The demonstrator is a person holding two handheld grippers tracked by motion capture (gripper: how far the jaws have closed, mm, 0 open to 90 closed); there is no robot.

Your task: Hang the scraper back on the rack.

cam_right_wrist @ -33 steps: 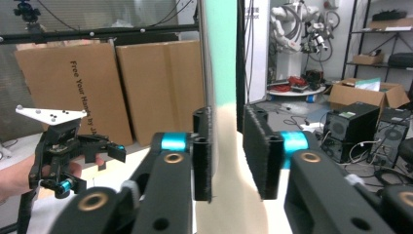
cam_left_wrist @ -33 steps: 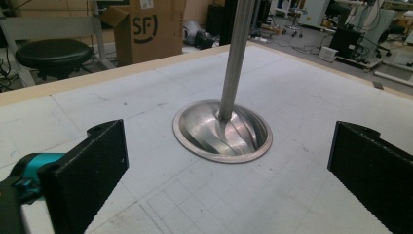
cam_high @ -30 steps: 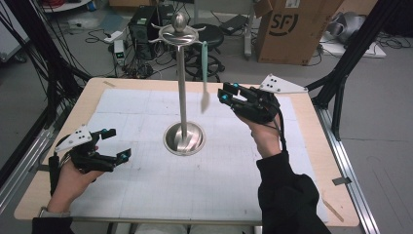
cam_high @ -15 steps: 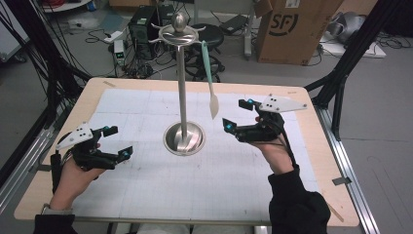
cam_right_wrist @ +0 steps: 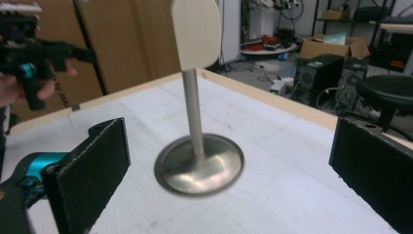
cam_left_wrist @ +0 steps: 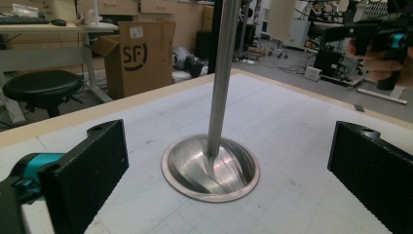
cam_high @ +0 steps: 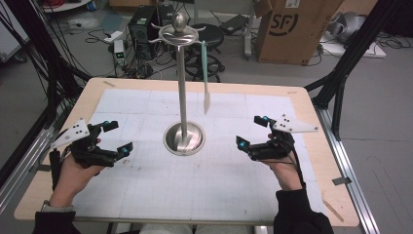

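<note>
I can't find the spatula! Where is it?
The spatula hangs from a hook at the top of the metal stand, right of its pole, above the table's middle in the high view.

**Inspector:** In the left gripper view the stand's pole [cam_left_wrist: 221, 73] runs out at the top edge, so its upper end is cut off; the pale spatula blade [cam_left_wrist: 282, 17] right of the pole is cropped to a lower portion; the far hand [cam_left_wrist: 384, 51], right of the pole, is cut by the right edge.

**Clerk:** And the right gripper view?

**Inspector:** The round base [cam_right_wrist: 198, 163] under the pole is smeared by blur, rim indistinct; the blade [cam_right_wrist: 196, 31] above it is cut by the top edge; in the high view the person's sleeves [cam_high: 304, 214], nearer than the base, leave at the bottom edge.
</note>
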